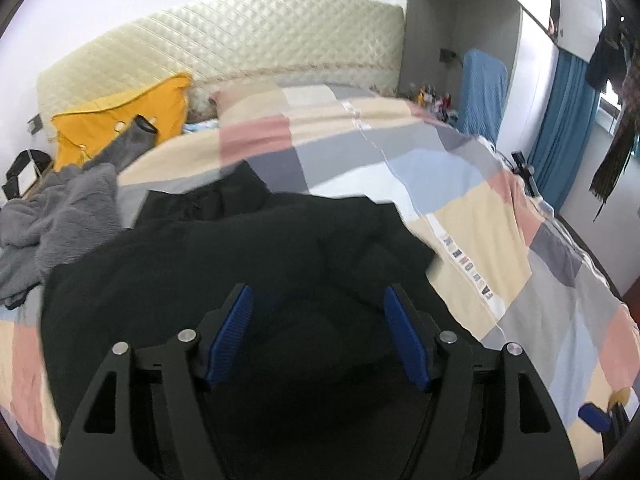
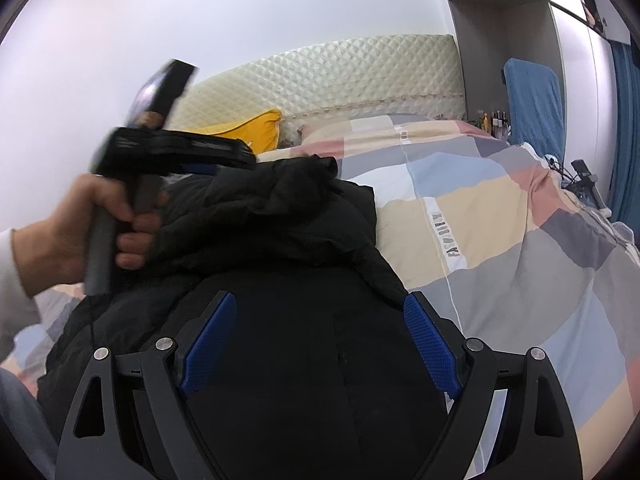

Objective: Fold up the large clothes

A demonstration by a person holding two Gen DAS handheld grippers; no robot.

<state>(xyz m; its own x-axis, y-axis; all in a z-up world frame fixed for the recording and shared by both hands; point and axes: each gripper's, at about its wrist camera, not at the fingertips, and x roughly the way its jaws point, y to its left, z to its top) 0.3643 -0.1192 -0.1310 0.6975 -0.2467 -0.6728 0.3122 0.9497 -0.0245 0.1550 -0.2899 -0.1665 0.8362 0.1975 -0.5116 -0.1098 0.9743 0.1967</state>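
A large black padded jacket (image 1: 248,248) lies bunched on the patchwork bed quilt (image 1: 460,216). My left gripper (image 1: 318,300) is open just above the jacket, its blue pads (image 1: 230,336) wide apart with nothing between them. In the right wrist view the same jacket (image 2: 280,220) fills the middle, and my right gripper (image 2: 320,312) is open over its near part. The left gripper (image 2: 176,152), held in a hand, also shows there at the left, above the jacket's far edge. The right gripper's blue pad (image 1: 594,418) shows at the lower right of the left wrist view.
A grey fleece garment (image 1: 52,216) and a yellow pillow (image 1: 120,116) lie at the bed's left. A quilted cream headboard (image 1: 240,36) stands behind. A blue-covered chair (image 1: 482,92), small bottles (image 2: 492,120) and blue curtains (image 1: 560,128) stand at the right.
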